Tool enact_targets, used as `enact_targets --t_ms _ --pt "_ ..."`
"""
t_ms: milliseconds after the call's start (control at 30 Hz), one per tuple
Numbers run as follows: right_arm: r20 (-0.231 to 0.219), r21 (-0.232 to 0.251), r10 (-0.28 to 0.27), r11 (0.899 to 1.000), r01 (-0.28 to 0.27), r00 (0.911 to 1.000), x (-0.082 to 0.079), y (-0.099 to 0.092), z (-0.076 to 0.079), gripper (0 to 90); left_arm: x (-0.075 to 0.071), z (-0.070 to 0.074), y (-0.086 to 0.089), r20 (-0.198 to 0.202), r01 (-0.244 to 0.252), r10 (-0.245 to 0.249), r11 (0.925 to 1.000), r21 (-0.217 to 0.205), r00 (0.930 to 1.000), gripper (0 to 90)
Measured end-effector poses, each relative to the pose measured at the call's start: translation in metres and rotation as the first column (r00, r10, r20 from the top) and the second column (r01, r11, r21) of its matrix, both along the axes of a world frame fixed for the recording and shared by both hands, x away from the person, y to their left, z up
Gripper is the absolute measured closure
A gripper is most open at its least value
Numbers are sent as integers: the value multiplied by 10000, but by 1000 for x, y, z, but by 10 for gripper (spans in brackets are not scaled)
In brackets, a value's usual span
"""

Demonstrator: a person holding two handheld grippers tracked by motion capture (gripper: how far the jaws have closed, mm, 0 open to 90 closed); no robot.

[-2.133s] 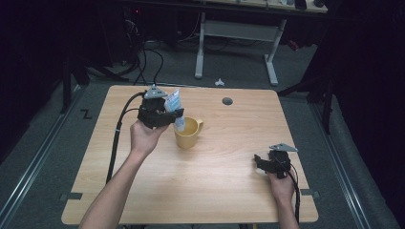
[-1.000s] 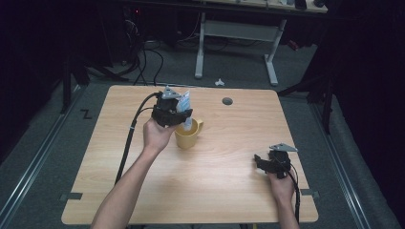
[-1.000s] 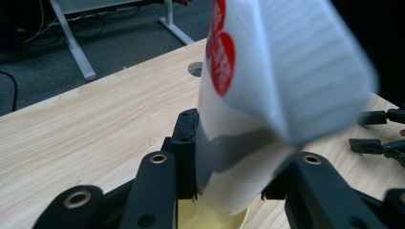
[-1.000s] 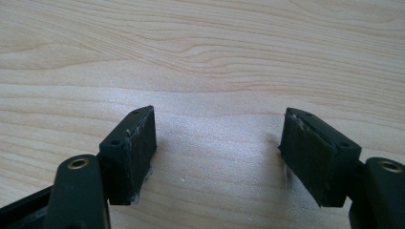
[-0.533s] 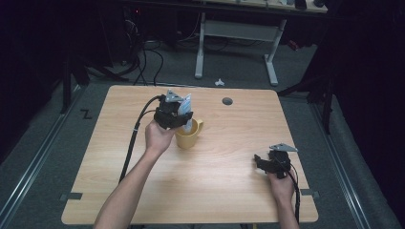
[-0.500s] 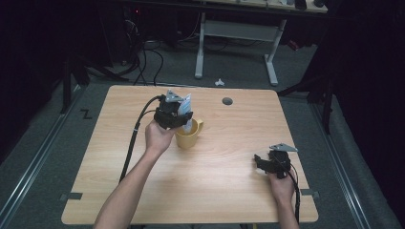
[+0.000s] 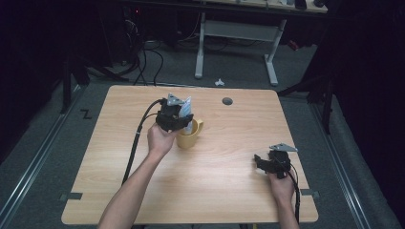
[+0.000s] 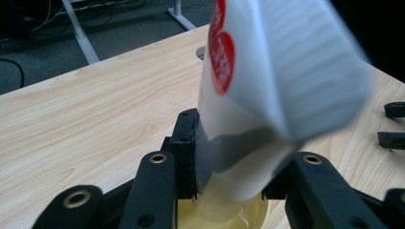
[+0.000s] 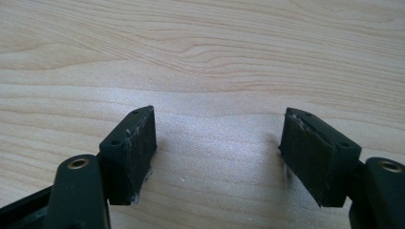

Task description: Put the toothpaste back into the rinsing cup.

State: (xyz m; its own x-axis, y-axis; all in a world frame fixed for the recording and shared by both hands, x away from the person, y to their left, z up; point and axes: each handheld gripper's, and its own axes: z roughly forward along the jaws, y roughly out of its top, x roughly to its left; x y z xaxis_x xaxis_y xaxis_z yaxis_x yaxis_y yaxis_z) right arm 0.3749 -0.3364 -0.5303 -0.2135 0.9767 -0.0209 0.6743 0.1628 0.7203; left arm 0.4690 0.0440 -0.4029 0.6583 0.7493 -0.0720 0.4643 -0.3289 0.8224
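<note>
High view: a pale wooden rectangular table [image 7: 215,191] is seen from above, with a round dark cable hole [image 7: 227,101] near its far edge. The left gripper [image 7: 184,123], a black two-jaw tool with a grey three-cornered plate on top and a black cable trailing toward the near edge, is held in the left hand [image 7: 160,140] over a yellow ceramic mug [image 7: 189,138] standing slightly left of the table's centre. A white, soft plastic packet with a red round label [image 7: 186,109] is pinched between the jaws, its upper end raised toward the far side and its lower end directed down into the mug's mouth. The right gripper [image 7: 259,162], of the same build, is held in the right hand [image 7: 282,186] near the table's right front corner, well apart from the mug, with its jaws directed toward the table's middle.

Left gripper view: the packet [image 8: 267,95] is shown clamped on both sides by the black pads, tilted, with the yellow mug [image 8: 224,217] directly beneath its lower end; whether the packet touches the mug's inside cannot be told.

Right gripper view: the jaws are shown spread wide apart, with bare wood grain between them and the pads low over the table [image 9: 215,57]; nothing is gripped
</note>
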Motion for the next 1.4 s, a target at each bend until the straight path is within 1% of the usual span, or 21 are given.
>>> enact_targets --t_ms 200,367,500,567,633,800,1000,1167,1400 --pt "-3 5 3 10000 -3 10000 0 0 0 283 1 -7 -1 -37 -66 66 9999 96 10000 659" --pt "-1 7 9 10000 -9 10000 0 0 0 283 2 -12 -1 -44 -194 195 9998 51 9998 658" --pt "1 1 6 10000 -6 10000 0 0 0 283 3 -15 -1 -123 -259 260 9997 23 9996 657" --pt "0 1 4 10000 -4 10000 0 0 0 283 5 -18 -1 -145 -358 359 9993 92 9992 657" --pt "3 -1 6 10000 -6 10000 0 0 0 283 5 -20 0 -184 -409 410 9992 36 9990 657" --pt "0 1 6 10000 -6 10000 0 0 0 283 5 -24 -1 -214 -419 420 9991 96 9989 655" --pt "0 -1 7 10000 -7 10000 0 0 0 283 5 -27 -3 -225 -463 464 9989 50 9987 655" --pt "0 1 4 10000 -4 10000 0 0 0 283 6 -32 -6 -274 -445 451 9988 195 9986 654" --pt "1 -2 5 10000 -5 10000 0 0 0 283 8 -37 -7 -364 -516 525 9984 244 9980 653"
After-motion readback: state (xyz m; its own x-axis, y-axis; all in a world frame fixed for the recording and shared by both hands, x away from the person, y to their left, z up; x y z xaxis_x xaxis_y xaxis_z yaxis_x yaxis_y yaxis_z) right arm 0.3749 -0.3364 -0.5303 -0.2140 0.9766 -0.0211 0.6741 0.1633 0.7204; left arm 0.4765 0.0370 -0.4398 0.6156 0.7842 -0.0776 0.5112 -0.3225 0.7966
